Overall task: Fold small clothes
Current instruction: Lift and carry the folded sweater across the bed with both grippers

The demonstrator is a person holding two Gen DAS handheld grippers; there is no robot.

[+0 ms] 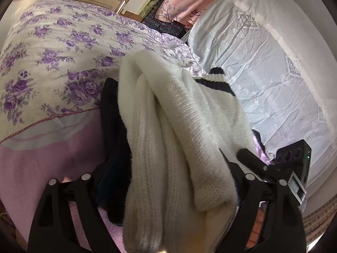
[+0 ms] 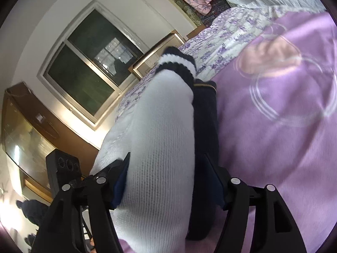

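Observation:
A white knit sweater (image 1: 179, 126) with navy-striped cuffs (image 1: 219, 82) lies bunched over a dark navy garment (image 1: 113, 130) on the purple blanket (image 1: 42, 168). My left gripper (image 1: 168, 162) stands open and wide, with the sweater filling the gap between its fingers. In the right wrist view the same sweater (image 2: 160, 147) and its striped cuff (image 2: 179, 63) run forward beside the navy garment (image 2: 205, 126). My right gripper (image 2: 167, 158) is open too. Its blue pads (image 2: 121, 181) flank the knit and the navy cloth loosely.
A floral purple quilt (image 1: 63, 52) is heaped behind the clothes, and a white lace cover (image 1: 263, 73) lies to the right. A black box with round lenses (image 1: 294, 158) sits close on the right. The right wrist view shows a window (image 2: 88, 67) and a wooden cabinet (image 2: 27, 130).

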